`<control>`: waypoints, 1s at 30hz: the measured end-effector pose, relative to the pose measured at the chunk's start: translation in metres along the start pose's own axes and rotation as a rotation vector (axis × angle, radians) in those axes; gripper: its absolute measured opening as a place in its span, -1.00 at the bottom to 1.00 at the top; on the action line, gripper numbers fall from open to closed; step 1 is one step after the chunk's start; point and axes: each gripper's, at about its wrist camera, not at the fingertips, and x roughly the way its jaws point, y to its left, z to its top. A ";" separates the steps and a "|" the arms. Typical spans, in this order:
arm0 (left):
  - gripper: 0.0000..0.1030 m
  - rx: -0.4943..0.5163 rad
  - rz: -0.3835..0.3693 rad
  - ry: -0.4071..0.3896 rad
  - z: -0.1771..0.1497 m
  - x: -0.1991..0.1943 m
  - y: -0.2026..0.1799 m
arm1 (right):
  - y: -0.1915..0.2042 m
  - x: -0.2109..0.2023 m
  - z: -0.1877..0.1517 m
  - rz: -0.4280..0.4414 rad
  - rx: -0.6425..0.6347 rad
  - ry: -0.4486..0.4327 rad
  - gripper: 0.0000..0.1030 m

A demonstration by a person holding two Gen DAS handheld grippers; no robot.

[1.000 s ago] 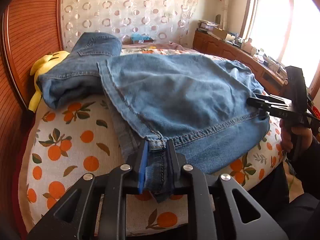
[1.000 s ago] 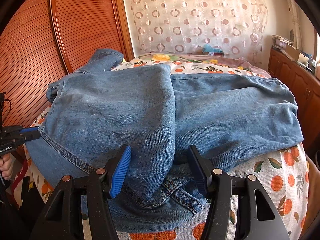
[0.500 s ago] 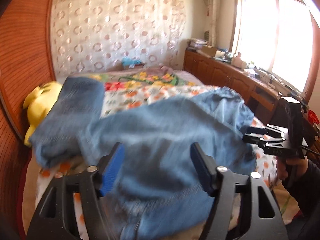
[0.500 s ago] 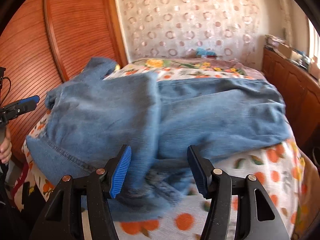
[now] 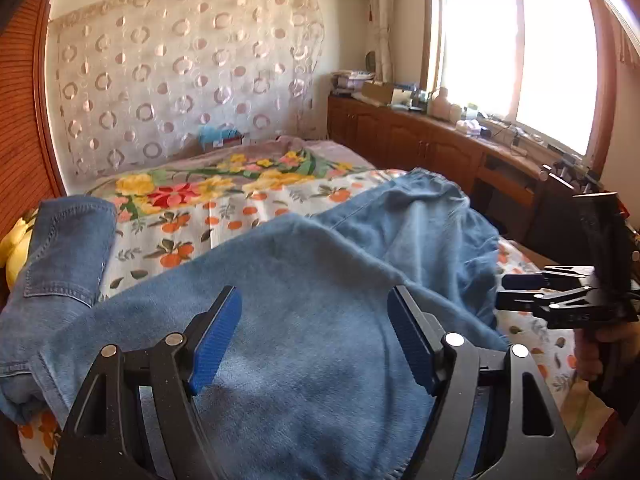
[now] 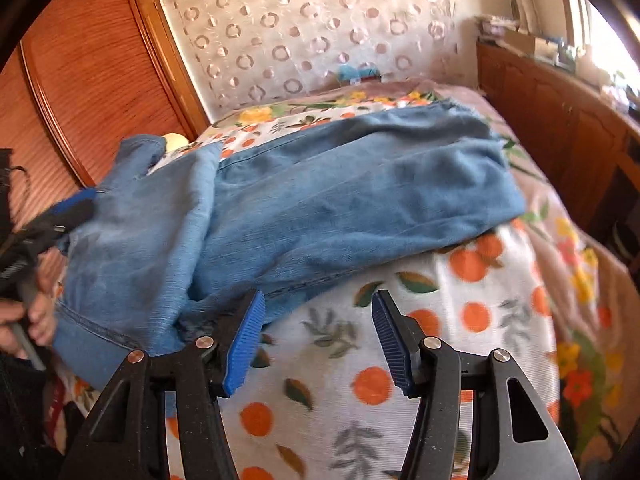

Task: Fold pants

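Your left gripper (image 5: 314, 340) has its jaws spread wide and pinches nothing; the denim only lies under and beyond the pads. Your right gripper (image 6: 318, 340) is also spread, its jaws are closing a little at this moment, and between them you see only the orange-print bedsheet (image 6: 460, 280), no cloth.

The pants (image 6: 340, 200) lie on the bed, already doubled once: one layer is folded over the other, and the bundle is spread across the sheet. In the right wrist view its long axis runs from about 8 o'clock to 2 o'clock, with the near edge of the denim just beside the left pad, toward 10 o'clock from the jaws. In the left wrist view the pants (image 5: 312, 320) fill the field from 12 o'clock down to the jaws themselves, so the left gripper is the nearer one; the right gripper (image 5: 560, 300) stands at 3 o'clock, beside the cloth edge.

I judge the next fold needs a fresh grip on an end of this long axis.
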 end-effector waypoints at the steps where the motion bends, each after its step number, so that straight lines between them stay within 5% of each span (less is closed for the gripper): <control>1: 0.48 -0.007 0.000 0.012 -0.003 0.004 0.003 | 0.002 0.002 0.001 0.016 0.005 0.007 0.12; 5: 0.48 -0.069 -0.020 0.032 -0.009 0.008 0.012 | 0.004 0.014 0.004 0.005 -0.016 0.028 0.05; 15: 0.48 -0.098 -0.014 -0.003 -0.019 0.004 0.012 | 0.021 0.015 0.003 -0.024 -0.107 0.064 -0.93; 21: 0.48 -0.108 -0.023 0.002 -0.020 0.005 0.014 | 0.009 -0.022 0.003 -0.025 -0.063 0.009 -0.96; 30: 0.48 -0.142 -0.040 0.020 -0.020 0.009 0.021 | -0.019 -0.033 -0.027 -0.093 -0.004 0.069 -1.00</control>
